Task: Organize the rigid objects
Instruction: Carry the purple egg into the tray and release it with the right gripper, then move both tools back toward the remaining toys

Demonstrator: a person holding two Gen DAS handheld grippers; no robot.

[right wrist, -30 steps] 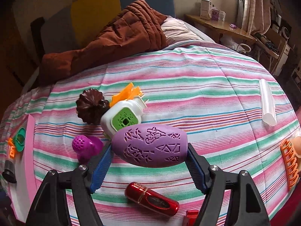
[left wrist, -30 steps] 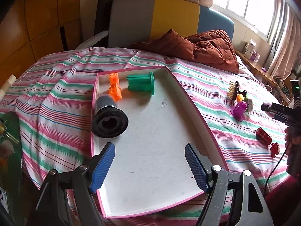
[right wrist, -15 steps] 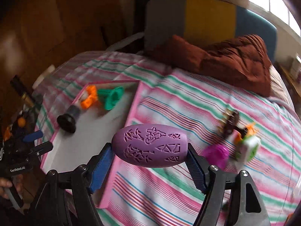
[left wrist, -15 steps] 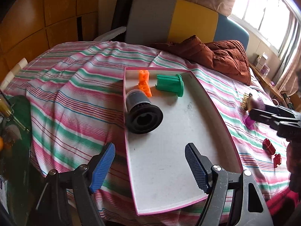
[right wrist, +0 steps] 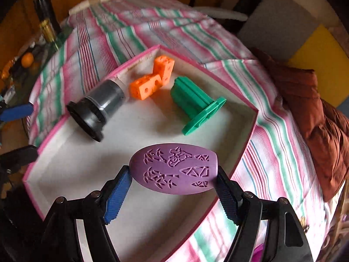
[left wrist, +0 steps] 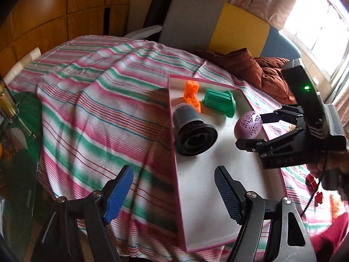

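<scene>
My right gripper is shut on a purple carved egg, held by its two ends above the near part of the pink-rimmed white tray. The left wrist view shows that egg and right gripper over the tray's right side. In the tray lie a black cylinder, an orange block piece and a green spool. My left gripper is open and holds nothing, hanging over the tray's left rim. It also shows as the left gripper at the left edge of the right wrist view.
The tray rests on a striped bedspread. A brown blanket is bunched behind it. Small red pieces lie on the bed to the right. A glass table with a bottle stands at the left. A person's hand holds the right gripper.
My right gripper has carried the purple egg from the right side of the bed to above the tray, rolling as it went. My left gripper has drifted left, towards the tray's left rim.
</scene>
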